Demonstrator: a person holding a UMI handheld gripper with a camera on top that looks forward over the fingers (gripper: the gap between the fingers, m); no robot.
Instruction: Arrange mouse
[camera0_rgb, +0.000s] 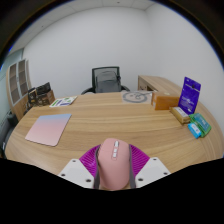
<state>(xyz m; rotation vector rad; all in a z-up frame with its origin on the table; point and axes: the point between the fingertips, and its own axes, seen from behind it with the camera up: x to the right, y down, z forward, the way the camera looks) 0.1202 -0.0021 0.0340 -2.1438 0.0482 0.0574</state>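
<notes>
Two fingers (84, 163) of the gripper (114, 170) clamp a pink mouse (115, 162) between their pads, held above the near edge of the wooden table (110, 120); a pink mat (48, 128) lies beyond.

A wooden counter (100, 125) is carrying a pink mat (48, 128) beyond the tongs to their left, with papers (63, 101) lying farther back near its far edge. A round grey item (136, 97) and a brown box (166, 100) are sitting toward the far right. A purple box (190, 95) is standing there, with green packets (199, 125) lying just beside it.
</notes>
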